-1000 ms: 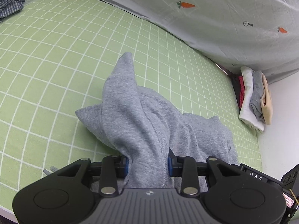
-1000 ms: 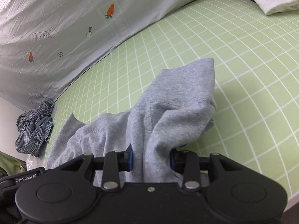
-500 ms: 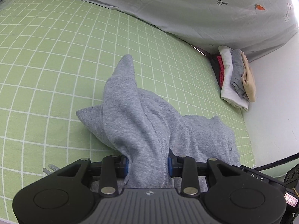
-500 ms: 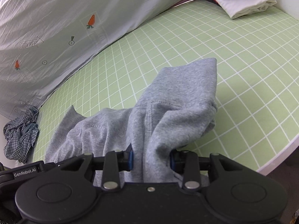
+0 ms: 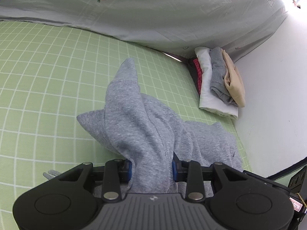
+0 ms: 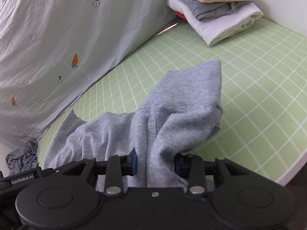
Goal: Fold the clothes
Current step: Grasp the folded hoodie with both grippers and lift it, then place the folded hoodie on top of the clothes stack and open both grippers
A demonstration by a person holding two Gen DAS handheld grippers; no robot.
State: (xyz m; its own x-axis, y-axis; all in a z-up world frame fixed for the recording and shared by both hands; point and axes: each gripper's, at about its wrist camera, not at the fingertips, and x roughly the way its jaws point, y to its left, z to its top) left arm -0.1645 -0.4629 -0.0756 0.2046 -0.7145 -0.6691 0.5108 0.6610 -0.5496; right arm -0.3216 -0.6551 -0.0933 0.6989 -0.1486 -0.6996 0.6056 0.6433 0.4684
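A grey knit garment hangs bunched over the green checked bed sheet. My left gripper is shut on one thick fold of it, cloth filling the gap between the blue pads. In the right wrist view the same grey garment rises in a peak, and my right gripper is shut on another fold. The cloth drapes away from each gripper toward the other, sagging onto the sheet. The fingertips are hidden inside the fabric.
A stack of folded clothes, white, grey and beige over red, sits in the bed's far corner by the white wall; the same stack shows top right. A carrot-print sheet hangs behind. A crumpled plaid garment lies far left.
Both grippers have swung with the grey garment toward the corner holding the folded stack, which now looks closer and larger. The grips on the cloth are unchanged.
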